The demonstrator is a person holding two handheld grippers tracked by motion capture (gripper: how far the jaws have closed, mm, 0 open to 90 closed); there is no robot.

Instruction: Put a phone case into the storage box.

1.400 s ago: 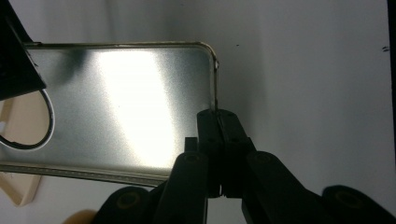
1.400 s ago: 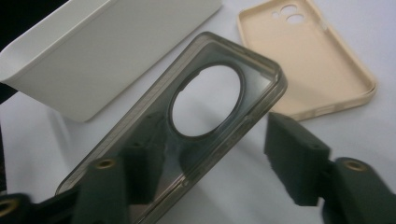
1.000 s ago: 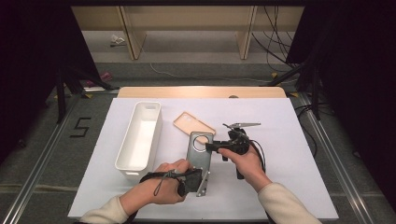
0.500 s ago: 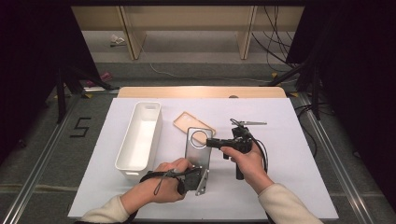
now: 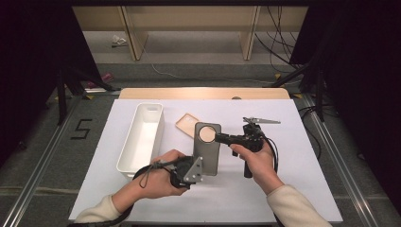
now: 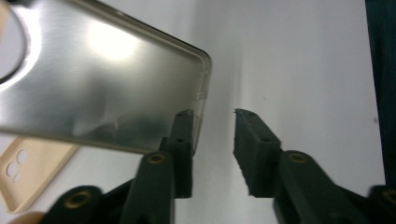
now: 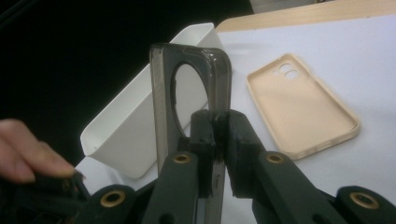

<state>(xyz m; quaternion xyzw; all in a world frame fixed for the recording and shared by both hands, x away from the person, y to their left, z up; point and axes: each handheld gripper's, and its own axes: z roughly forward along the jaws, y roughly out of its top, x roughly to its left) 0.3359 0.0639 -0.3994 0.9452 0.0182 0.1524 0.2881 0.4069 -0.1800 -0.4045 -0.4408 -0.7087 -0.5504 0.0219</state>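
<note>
You pinched the grey phone case (image 5: 207, 149) by its edge in your right gripper (image 5: 219, 137), holding it above the table (image 5: 293, 156), because your left gripper (image 6: 212, 116), jaws just opening, had let go.

White sheet (image 5: 302, 189) covers the table top; bare wood edge (image 5: 203, 93) shows at far side. Beyond table: light wood shelf unit (image 5: 189, 28) w/ two upright legs, loose cables (image 5: 279, 28) on floor to its right, small bits of clutter (image 5: 119, 41) to its left. Floor (image 5: 42, 156) grey carpet; metal rails (image 5: 331, 146) run along both sides of table. Black "5" mark (image 5: 81, 128) on floor left of table. Dark stands (image 5: 64, 90) & black drapes flank table; light falls mainly on table top, surroundings dim.
</note>
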